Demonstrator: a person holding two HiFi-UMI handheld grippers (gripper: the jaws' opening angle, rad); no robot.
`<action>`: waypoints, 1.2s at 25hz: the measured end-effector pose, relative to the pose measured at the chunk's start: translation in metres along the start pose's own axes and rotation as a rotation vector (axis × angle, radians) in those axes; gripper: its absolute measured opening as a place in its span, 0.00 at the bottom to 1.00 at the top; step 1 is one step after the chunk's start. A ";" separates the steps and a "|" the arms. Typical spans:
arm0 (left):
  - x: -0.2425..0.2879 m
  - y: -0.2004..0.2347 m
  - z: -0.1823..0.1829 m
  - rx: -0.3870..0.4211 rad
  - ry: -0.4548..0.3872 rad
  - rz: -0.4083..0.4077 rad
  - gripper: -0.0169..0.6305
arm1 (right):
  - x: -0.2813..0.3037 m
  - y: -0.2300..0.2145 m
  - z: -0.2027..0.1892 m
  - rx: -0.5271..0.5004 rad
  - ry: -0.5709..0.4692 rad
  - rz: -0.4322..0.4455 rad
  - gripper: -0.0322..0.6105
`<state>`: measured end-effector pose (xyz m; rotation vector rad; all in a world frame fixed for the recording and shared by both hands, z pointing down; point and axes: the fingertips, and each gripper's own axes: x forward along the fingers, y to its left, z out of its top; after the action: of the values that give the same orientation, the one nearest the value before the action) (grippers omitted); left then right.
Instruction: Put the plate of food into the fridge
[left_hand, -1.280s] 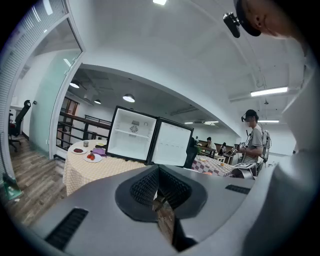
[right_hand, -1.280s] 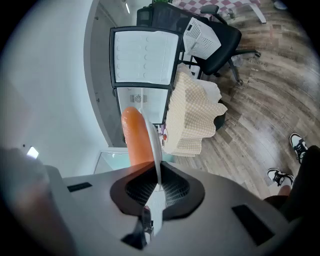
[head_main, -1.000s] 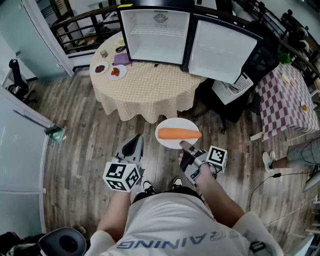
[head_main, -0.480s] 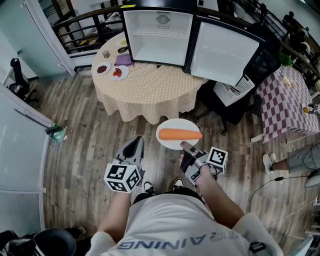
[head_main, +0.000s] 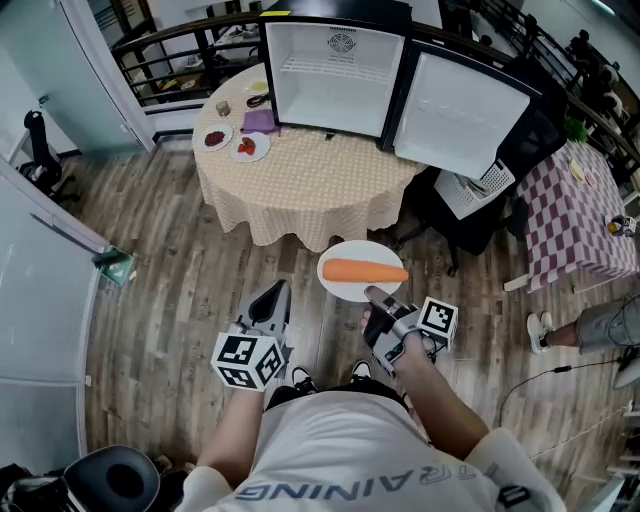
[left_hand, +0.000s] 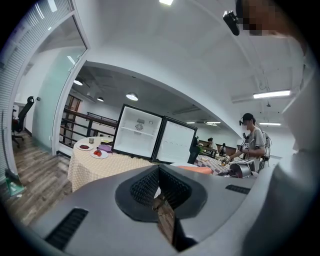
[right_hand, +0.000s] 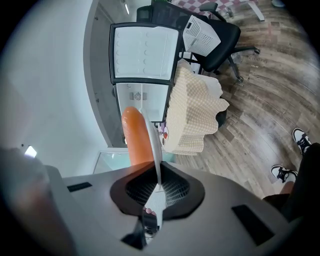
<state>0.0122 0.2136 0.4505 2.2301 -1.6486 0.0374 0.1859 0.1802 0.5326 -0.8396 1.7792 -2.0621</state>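
Gripped the white plate (head_main: 358, 250) by its near rim with the right gripper (head_main: 376, 298), jaws clamped tight on the thin edge, plainly so in the right gripper view. Carried it roughly level out in front of the body, above the wooden floor (head_main: 180, 300), with a carrot (head_main: 365, 271) lying across its middle. Held the left gripper (head_main: 272, 298) low and to the left, near the plate but clear of it, with jaws together and nothing between them. Stood a little short of the round worktop (head_main: 310, 175) in its checked cloth, facing the fridge (head_main: 335, 70) set at the worktop's far side, with the fridge door (head_main: 465, 105) swung wide to the right and the white inside apparently bare. Judged the task about midway: pickup done, door already open, plate not yet over the worktop and well apart from the fridge. Left to do, on that reading: close the gap to the worktop, reach across the cloth clear of the two small dishes (head_main: 250, 147) at its left, slide the plate onto a shelf, release the rim and withdraw, then perhaps shut the door with the free left gripper. Judged the carrot the weak point, loose on a plate pinched at one edge only, and likely to roll with any tilt.
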 end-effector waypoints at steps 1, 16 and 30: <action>-0.003 0.006 0.001 -0.001 -0.001 0.001 0.04 | 0.004 0.001 -0.004 0.000 -0.001 -0.001 0.10; -0.018 0.082 0.007 -0.002 -0.015 -0.005 0.04 | 0.066 0.015 -0.033 -0.003 -0.022 -0.024 0.10; 0.074 0.117 0.022 0.002 0.025 -0.001 0.04 | 0.132 0.018 0.035 0.013 -0.001 -0.035 0.10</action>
<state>-0.0776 0.1091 0.4794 2.2227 -1.6351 0.0664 0.0999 0.0735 0.5485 -0.8742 1.7613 -2.0921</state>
